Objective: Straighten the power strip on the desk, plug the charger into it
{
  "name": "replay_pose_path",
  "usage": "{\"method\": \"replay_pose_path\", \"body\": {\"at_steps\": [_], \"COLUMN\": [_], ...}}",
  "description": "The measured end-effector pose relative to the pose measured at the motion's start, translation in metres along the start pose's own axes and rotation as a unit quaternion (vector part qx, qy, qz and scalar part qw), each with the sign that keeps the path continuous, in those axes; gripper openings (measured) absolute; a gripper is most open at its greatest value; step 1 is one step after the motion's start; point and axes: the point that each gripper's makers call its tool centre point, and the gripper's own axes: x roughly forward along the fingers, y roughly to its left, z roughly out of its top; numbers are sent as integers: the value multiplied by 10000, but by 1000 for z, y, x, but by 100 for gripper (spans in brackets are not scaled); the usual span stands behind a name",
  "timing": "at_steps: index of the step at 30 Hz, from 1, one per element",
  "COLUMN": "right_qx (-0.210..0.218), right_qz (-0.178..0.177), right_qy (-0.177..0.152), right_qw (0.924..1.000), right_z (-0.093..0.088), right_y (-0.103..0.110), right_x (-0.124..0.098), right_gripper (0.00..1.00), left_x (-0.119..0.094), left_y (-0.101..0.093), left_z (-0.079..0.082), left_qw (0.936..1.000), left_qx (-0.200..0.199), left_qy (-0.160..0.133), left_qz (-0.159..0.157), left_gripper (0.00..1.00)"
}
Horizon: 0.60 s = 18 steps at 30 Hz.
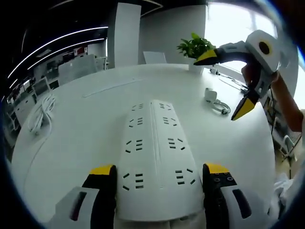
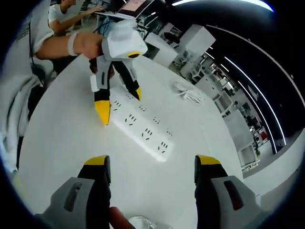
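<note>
A wide white power strip (image 1: 157, 148) with two rows of sockets lies on the round white desk (image 1: 86, 133). My left gripper (image 1: 159, 169) straddles its near end, and both yellow-tipped jaws press against its long sides. In the right gripper view the power strip (image 2: 145, 133) lies slanted, with the left gripper (image 2: 119, 102) clamped over its far end. A small white charger (image 1: 210, 94) with a coiled cable (image 1: 220, 106) sits to the right of the strip. My right gripper (image 1: 225, 83) hovers above the charger, jaws wide apart and empty; in its own view the right gripper (image 2: 152, 167) is open over bare desk.
A bundle of white cable (image 1: 40, 112) lies at the desk's left edge, also seen as the cable bundle (image 2: 188, 93). A potted plant (image 1: 195, 47) stands at the far edge. A person's arm (image 2: 57, 45) holds the left gripper. Office desks and chairs stand beyond.
</note>
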Motion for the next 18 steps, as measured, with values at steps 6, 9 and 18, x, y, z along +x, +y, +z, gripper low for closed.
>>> {"method": "replay_pose_path", "body": {"at_steps": [6, 9, 18], "right_qx": [-168, -285, -407], "right_qz": [105, 123, 243], "right_qy": [-37, -22, -34], "right_qw": [9998, 9995, 9989], "right_z": [6, 7, 9], "right_y": [-4, -5, -5], "right_x": [20, 24, 33], "right_gripper": [72, 73, 73], "left_x": [0, 0, 0], "left_y": [0, 0, 1], "left_z": [0, 0, -1], "left_qw": [10000, 10000, 10000], "left_qx": [-1, -9, -9], "left_qy": [-16, -16, -12], "left_qz": [-5, -4, -2], "left_gripper": [75, 75, 75]}}
